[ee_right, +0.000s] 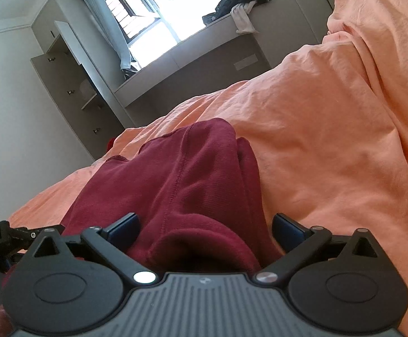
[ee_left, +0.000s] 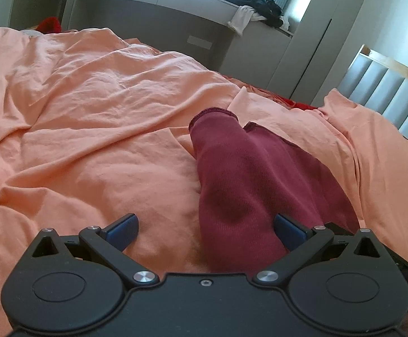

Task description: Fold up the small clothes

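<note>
Both tools stand wide apart in the jaws and grip nothing. The left gripper [ee_left: 206, 231] has the near end of the dark red garment [ee_left: 248, 174] lying between its blue pads, closer to the right-hand one, unpinched. The right gripper [ee_right: 205, 231] hovers over the same garment [ee_right: 181, 185], whose bunched near edge humps up between its spread pads. The garment lies in a long, roughly doubled strip on the rumpled orange bedsheet [ee_left: 91, 118]. This looks like a pause between folds. Next, each tool likely needs to close on an end and carry it over.
</note>
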Action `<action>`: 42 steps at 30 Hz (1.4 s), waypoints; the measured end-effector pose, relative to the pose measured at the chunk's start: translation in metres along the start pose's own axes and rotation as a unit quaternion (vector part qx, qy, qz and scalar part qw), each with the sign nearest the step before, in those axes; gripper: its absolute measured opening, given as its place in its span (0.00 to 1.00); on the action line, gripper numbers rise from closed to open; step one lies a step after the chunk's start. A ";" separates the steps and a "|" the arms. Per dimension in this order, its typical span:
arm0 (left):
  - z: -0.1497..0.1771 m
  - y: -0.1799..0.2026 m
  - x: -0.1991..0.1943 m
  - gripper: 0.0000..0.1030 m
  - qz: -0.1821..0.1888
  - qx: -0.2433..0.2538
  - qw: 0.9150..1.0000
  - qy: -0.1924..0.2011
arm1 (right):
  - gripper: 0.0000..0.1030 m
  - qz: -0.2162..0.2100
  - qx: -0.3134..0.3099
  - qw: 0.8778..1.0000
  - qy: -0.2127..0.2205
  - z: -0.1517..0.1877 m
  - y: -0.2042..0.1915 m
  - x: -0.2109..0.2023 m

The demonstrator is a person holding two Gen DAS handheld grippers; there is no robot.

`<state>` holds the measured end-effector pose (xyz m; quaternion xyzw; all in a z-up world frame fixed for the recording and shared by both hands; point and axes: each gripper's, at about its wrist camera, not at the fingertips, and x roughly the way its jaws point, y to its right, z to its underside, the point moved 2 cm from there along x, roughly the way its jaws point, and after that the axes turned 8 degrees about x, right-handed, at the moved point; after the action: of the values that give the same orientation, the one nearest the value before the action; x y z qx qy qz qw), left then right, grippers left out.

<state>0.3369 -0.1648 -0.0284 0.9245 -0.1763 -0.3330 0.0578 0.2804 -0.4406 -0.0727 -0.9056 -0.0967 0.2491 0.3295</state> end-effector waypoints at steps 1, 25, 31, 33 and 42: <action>0.001 0.000 0.000 1.00 -0.001 0.001 1.000 0.001 | 0.99 0.001 0.000 1.000 0.000 0.000 0.000 0.001; 0.002 0.001 0.002 1.00 -0.004 0.005 1.000 0.004 | 0.99 0.003 -0.002 1.000 0.002 0.001 0.000 0.001; 0.002 0.001 0.002 1.00 -0.004 0.005 1.000 0.004 | 0.99 0.003 -0.002 1.000 0.002 0.001 0.000 0.001; 0.002 0.001 0.002 1.00 -0.004 0.005 1.000 0.004 | 0.99 0.003 -0.002 1.000 0.002 0.001 0.000 0.001; 0.002 0.002 0.001 1.00 -0.005 0.006 1.000 0.003 | 0.99 0.004 -0.002 1.000 0.002 0.001 0.000 0.001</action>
<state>0.3362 -0.1676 -0.0300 0.9267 -0.1734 -0.3295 0.0509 0.2805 -0.4399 -0.0735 -0.9071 -0.0933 0.2483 0.3269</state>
